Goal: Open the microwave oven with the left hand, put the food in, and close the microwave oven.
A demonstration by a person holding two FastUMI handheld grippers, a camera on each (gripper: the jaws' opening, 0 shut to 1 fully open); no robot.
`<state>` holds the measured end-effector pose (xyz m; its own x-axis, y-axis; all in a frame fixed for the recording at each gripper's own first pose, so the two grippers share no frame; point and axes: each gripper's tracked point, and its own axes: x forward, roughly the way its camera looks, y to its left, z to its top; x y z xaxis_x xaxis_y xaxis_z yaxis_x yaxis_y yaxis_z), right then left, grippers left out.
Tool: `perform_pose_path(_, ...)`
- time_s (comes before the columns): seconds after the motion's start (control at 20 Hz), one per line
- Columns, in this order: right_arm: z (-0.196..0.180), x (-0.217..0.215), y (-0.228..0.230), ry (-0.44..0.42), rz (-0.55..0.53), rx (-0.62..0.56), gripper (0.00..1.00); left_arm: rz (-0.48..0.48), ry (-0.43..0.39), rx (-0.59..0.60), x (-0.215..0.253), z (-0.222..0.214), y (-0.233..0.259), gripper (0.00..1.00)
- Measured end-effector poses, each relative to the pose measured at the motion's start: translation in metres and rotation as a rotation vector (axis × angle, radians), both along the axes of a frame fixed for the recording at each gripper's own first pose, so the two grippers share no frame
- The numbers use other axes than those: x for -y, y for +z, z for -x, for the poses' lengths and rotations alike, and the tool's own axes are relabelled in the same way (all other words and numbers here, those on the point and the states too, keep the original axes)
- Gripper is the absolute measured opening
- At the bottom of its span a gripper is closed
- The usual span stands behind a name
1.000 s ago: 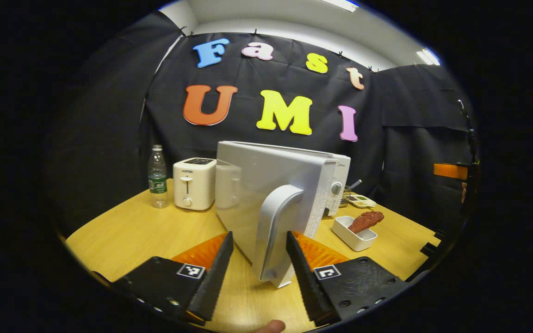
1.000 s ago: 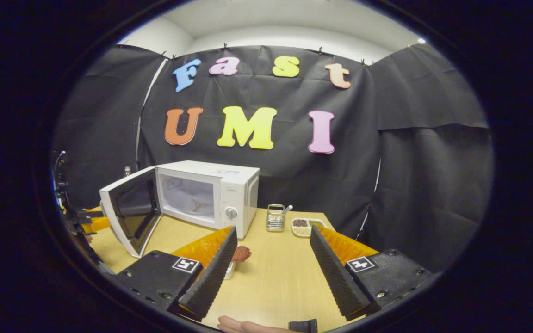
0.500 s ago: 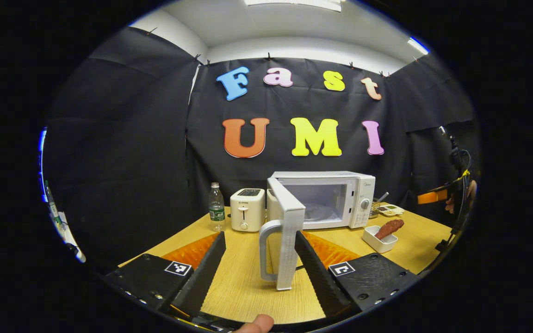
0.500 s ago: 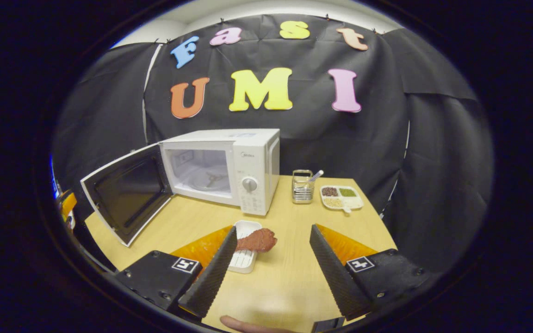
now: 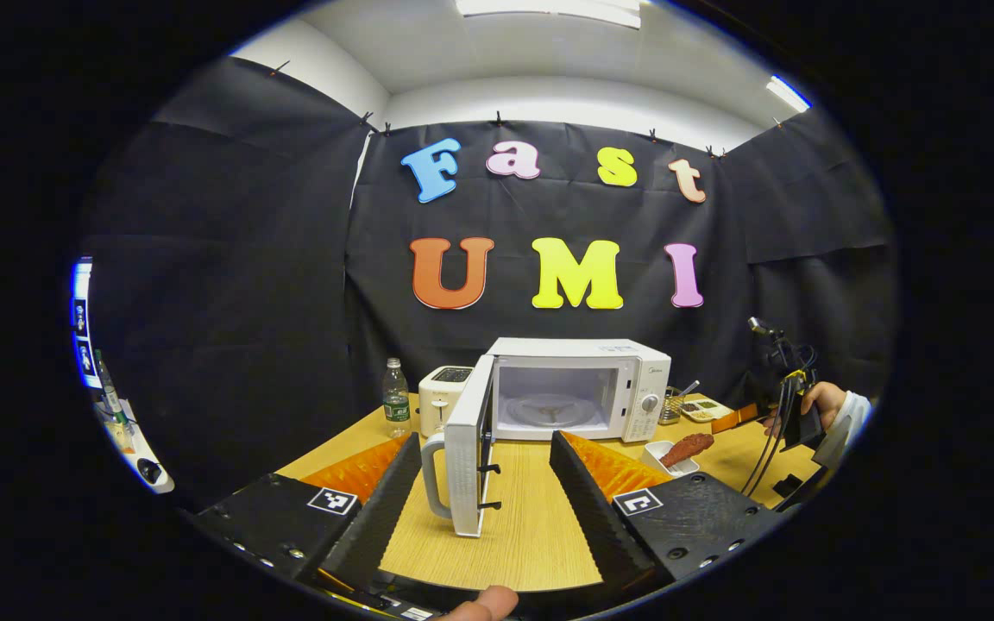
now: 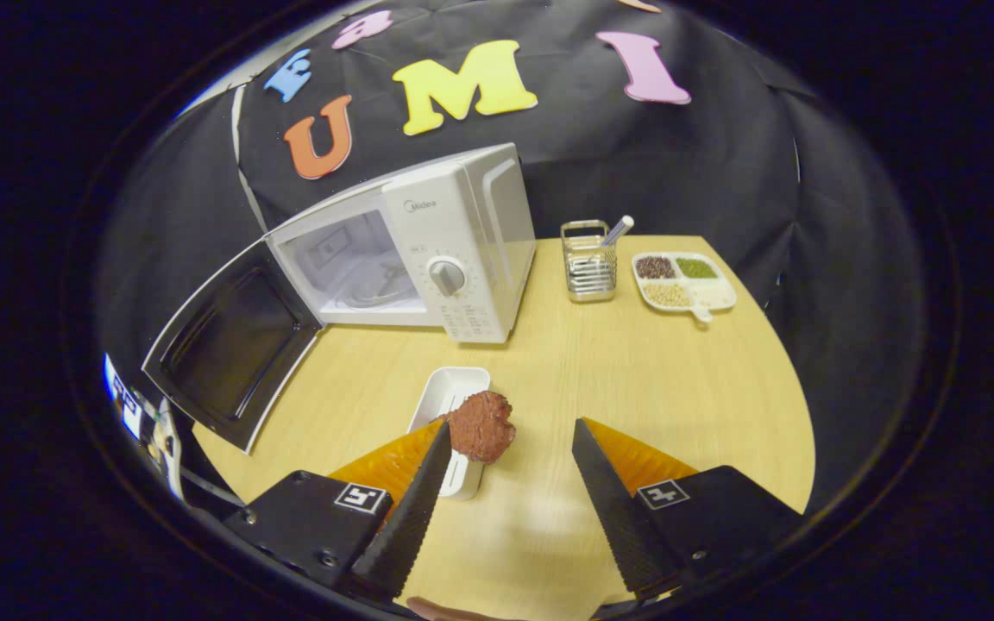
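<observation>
The white microwave point(image 5: 583, 388) point(image 6: 445, 250) stands at the back of the wooden table with its door point(image 5: 467, 457) point(image 6: 229, 354) swung wide open and the cavity bare. My left gripper point(image 5: 480, 517) is open, drawn back from the door; the door handle point(image 5: 432, 461) shows between its fingers, farther off and untouched. A brown piece of food point(image 6: 480, 427) point(image 5: 688, 447) lies across a small white tray point(image 6: 449, 397). My right gripper point(image 6: 506, 483) is open and hovers above and just in front of the food, its left finger beside the tray.
A white toaster point(image 5: 445, 397) and a water bottle point(image 5: 394, 397) stand left of the microwave. A wire utensil holder point(image 6: 590, 263) and a divided plate of grains point(image 6: 685, 280) sit to its right. A hand point(image 5: 825, 405) holds the right gripper.
My left gripper has pulled back from the door handle while the door swung fully open. My right gripper has tilted down and moved closer over the food tray.
</observation>
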<state>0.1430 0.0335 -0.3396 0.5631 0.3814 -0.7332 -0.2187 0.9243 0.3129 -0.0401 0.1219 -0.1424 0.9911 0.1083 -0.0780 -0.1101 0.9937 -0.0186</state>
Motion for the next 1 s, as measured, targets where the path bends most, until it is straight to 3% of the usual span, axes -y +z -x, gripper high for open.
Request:
perform_pose_path(0.1,0.000,-0.013,-0.005,0.016,-0.116,-0.067,0.84,-0.010,0.006,0.016,0.005,0.000,0.008,0.92)
perform_pose_path(0.15,0.001,-0.013,-0.008,0.006,-0.158,-0.091,0.69,-0.019,0.018,0.013,0.007,0.000,0.007,0.92)
perform_pose_path(0.2,0.000,-0.014,-0.012,0.005,-0.189,-0.114,0.66,-0.026,0.022,0.008,0.010,0.001,0.005,0.92)
perform_pose_path(0.25,-0.002,-0.016,-0.018,0.001,-0.211,-0.132,0.74,-0.031,0.020,0.003,0.015,0.002,0.004,0.92)
perform_pose_path(0.3,-0.004,-0.019,-0.022,0.009,-0.226,-0.149,0.57,-0.030,0.014,-0.004,0.019,0.003,0.003,0.92)
perform_pose_path(0.35,-0.005,-0.022,-0.025,0.018,-0.245,-0.159,0.66,-0.031,0.007,-0.010,0.023,0.004,0.001,0.92)
perform_pose_path(0.4,-0.009,-0.024,-0.028,0.014,-0.263,-0.171,0.61,-0.030,0.006,-0.014,0.026,0.004,-0.001,0.92)
perform_pose_path(0.45,-0.004,-0.025,-0.033,0.004,-0.271,-0.199,0.46,-0.030,0.008,-0.015,0.025,0.005,-0.001,0.92)
perform_pose_path(0.5,-0.007,-0.026,-0.029,-0.029,-0.302,-0.189,0.20,-0.030,0.008,-0.018,0.026,0.006,-0.002,0.92)
perform_pose_path(0.55,-0.002,-0.032,-0.023,0.003,-0.299,-0.181,0.12,-0.030,0.007,-0.022,0.028,0.006,-0.002,0.92)
perform_pose_path(1.0,0.052,-0.053,0.043,0.128,-0.025,0.098,0.11,0.006,-0.046,0.020,0.036,0.022,0.011,0.92)
